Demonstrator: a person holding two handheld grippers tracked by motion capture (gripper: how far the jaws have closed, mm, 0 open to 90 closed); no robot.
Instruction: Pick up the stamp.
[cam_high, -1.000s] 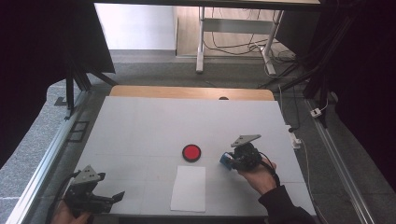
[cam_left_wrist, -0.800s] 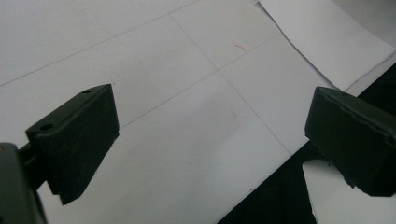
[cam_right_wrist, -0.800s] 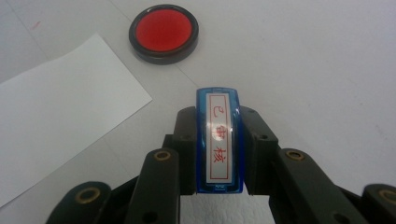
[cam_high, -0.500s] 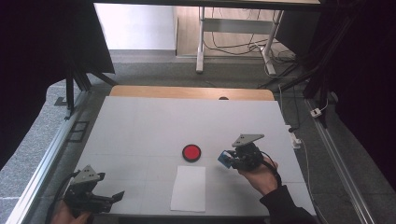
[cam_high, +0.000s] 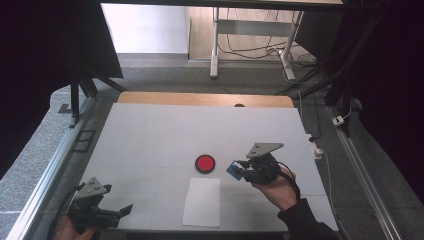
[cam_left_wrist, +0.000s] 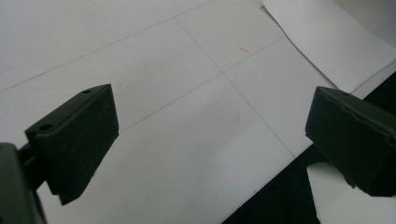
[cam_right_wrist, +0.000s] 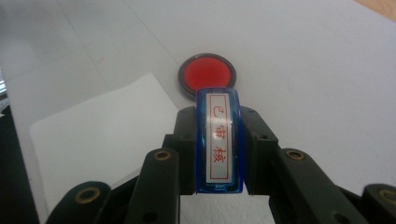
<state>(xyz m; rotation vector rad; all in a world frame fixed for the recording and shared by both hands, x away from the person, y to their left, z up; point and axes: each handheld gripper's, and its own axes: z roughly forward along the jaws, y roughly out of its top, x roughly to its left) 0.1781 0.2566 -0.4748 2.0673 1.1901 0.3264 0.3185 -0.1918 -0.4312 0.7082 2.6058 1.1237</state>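
The right claw (cam_right_wrist: 218, 154) is clamped on a blue stamp (cam_right_wrist: 218, 140), its labelled top with red characters facing the right gripper view's camera. In the high view the stamp (cam_high: 234, 170) hangs clear of the tabletop (cam_high: 150, 135), toward the right half of the near side, just right of the round red ink pad (cam_high: 205, 163) and a little beyond the sheet of white paper (cam_high: 202, 201) that lies at the near edge. So the pick-up looks done. The paper shows no print in any view, so the pressing onto the sheet appears to be left; whether the stamp face has been inked cannot be told.

The right hand (cam_high: 276, 187) comes in from the near edge, forearm angled toward the far left, the claw pointing leftward at the ink pad and roughly level.

The left claw (cam_high: 117, 212) sits at the near left corner, jaws spread wide with nothing between them, aimed along the near edge toward the paper (cam_left_wrist: 327, 42)
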